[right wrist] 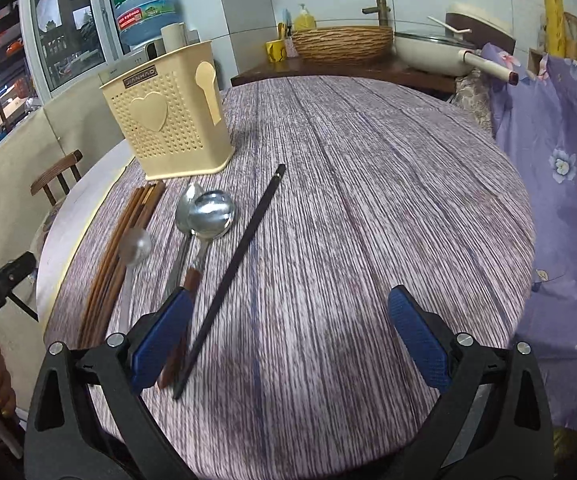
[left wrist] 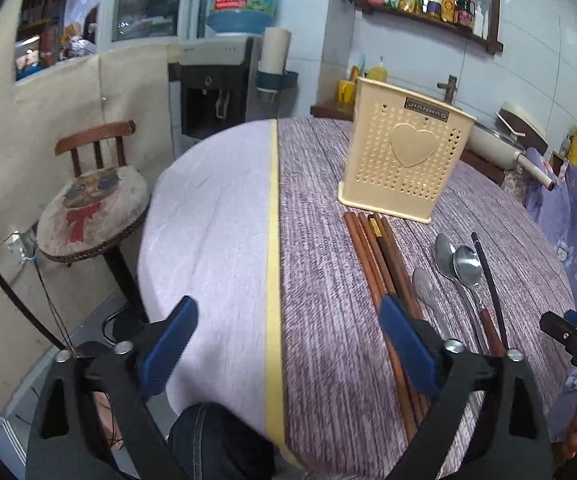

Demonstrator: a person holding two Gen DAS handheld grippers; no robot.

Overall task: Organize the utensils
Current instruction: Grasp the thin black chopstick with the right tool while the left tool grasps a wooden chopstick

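Note:
A cream perforated utensil holder (left wrist: 404, 160) (right wrist: 168, 120) stands upright on the round table (right wrist: 368, 200). In front of it lie a bundle of brown chopsticks (left wrist: 372, 256) (right wrist: 124, 240), a wooden-handled metal spoon (left wrist: 466, 266) (right wrist: 212, 212), a second metal spoon (left wrist: 444, 252) (right wrist: 186, 204), a pale spoon (left wrist: 424, 286) (right wrist: 136, 246) and one black chopstick (left wrist: 488, 280) (right wrist: 240, 256). My left gripper (left wrist: 288, 344) is open and holds nothing; its right finger hovers over the brown chopsticks. My right gripper (right wrist: 290, 340) is open above the near ends of the black chopstick and the spoon handle.
A chair with a cat cushion (left wrist: 92, 208) stands left of the table, with a water dispenser (left wrist: 212, 88) behind it. A purple floral cloth (right wrist: 560, 200) hangs on the right. A woven basket (right wrist: 342, 44) and a pan (right wrist: 428, 52) sit on the counter behind.

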